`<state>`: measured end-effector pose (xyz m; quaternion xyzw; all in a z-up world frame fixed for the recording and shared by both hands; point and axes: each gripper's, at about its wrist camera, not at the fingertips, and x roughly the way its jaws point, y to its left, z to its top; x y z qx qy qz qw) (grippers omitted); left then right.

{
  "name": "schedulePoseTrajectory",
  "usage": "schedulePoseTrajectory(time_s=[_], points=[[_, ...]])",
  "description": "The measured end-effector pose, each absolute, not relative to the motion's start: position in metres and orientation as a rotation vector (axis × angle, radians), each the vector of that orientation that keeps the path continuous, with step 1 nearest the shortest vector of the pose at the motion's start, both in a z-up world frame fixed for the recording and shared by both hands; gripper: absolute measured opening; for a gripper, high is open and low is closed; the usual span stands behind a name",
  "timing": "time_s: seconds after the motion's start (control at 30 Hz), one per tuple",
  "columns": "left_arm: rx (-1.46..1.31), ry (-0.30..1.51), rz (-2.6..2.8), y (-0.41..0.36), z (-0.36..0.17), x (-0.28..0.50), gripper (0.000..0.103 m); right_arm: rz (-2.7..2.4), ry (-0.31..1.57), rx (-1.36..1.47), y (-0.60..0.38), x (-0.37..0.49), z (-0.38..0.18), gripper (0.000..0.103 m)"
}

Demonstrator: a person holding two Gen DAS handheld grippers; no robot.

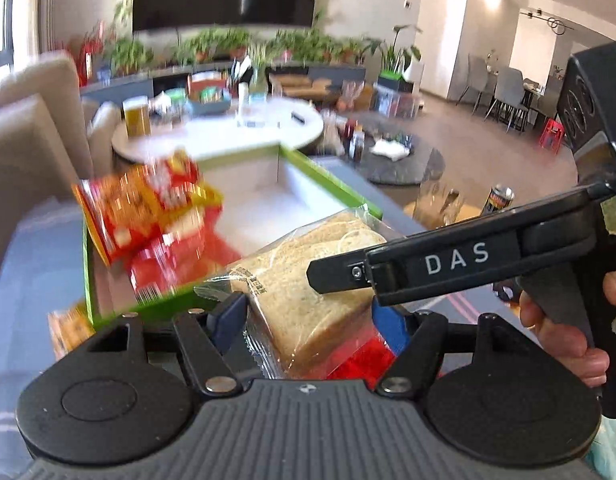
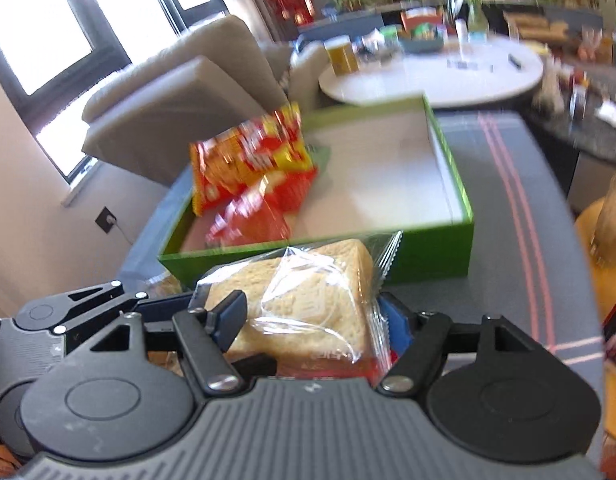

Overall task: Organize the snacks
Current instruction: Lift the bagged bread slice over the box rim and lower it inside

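Note:
In the left wrist view a clear-wrapped packet of sliced bread [image 1: 303, 280] sits between the blue pads [image 1: 227, 316] of my left gripper [image 1: 308, 318], which grips it. The black finger [image 1: 428, 264] of the right gripper crosses in front of that packet, with a hand behind it. In the right wrist view my right gripper [image 2: 312, 322] is shut on a bread packet [image 2: 308, 300] too. I cannot tell if it is the same packet. Beyond stands an open green box [image 2: 428, 248] holding red-orange snack bags [image 2: 251, 156]. The box rim [image 1: 328, 184] and bags [image 1: 139, 208] are blurred in the left wrist view.
The box rests on a grey cloth with pink stripes [image 2: 508, 184]. A can [image 1: 498, 198] and a glass [image 1: 440, 200] stand to the right. An orange packet [image 1: 67, 328] lies left of the box. Behind are a beige sofa [image 2: 167, 92] and a round white table [image 2: 428, 76].

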<state>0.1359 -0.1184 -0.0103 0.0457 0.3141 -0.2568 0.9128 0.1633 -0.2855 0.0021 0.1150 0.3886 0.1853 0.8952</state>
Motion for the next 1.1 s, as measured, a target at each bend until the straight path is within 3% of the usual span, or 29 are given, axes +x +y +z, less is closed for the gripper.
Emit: schedulePoseTrajectory(time_s=[0.53, 1.1], points=[[0.129, 0.517, -0.514, -0.142, 0.045, 0.19, 0.067, 0.391, 0.648, 0.277, -0.306, 0.21, 0.05, 0.089], [0.152, 0.643, -0.499, -0.166, -0.009, 0.297, 0.067, 0.31, 0.692, 0.262, -0.313, 0.291, 0.0, 0.09]])
